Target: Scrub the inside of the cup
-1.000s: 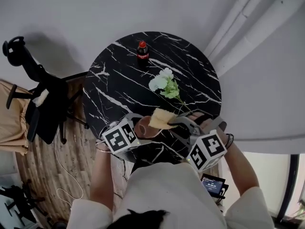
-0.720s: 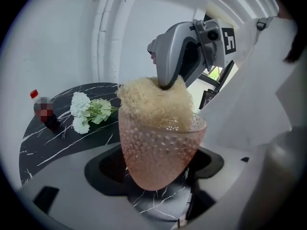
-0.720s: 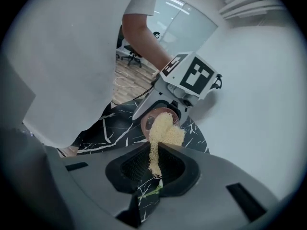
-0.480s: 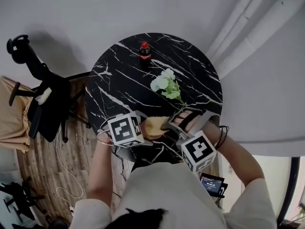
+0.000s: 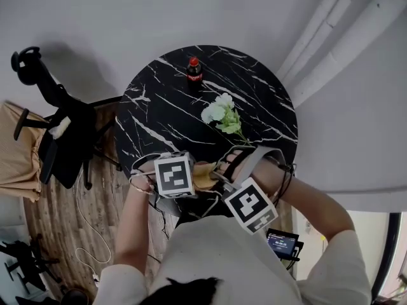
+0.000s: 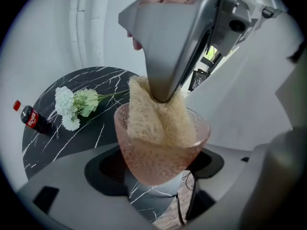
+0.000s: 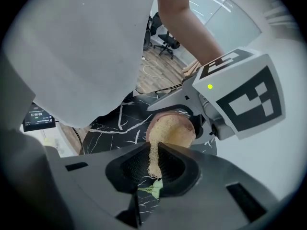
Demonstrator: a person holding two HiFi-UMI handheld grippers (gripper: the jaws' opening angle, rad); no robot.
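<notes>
My left gripper (image 5: 194, 170) is clamped on the pink cup (image 6: 160, 152), at the near edge of the table (image 5: 165, 107). The sponge (image 6: 160, 116) is stuffed down inside the cup, and my right gripper (image 7: 153, 164) is pinched tight on the sponge's upper end.

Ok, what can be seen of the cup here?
The cup is pink and see-through, glass by its look, with a speckled wall that flares from a narrow base to a wide round rim. No handle shows. The left gripper is shut on its lower part, holding it over the near edge of the table. A tan, fibrous sponge, pinched by the right gripper, is pushed into it and stands above the rim.
</notes>
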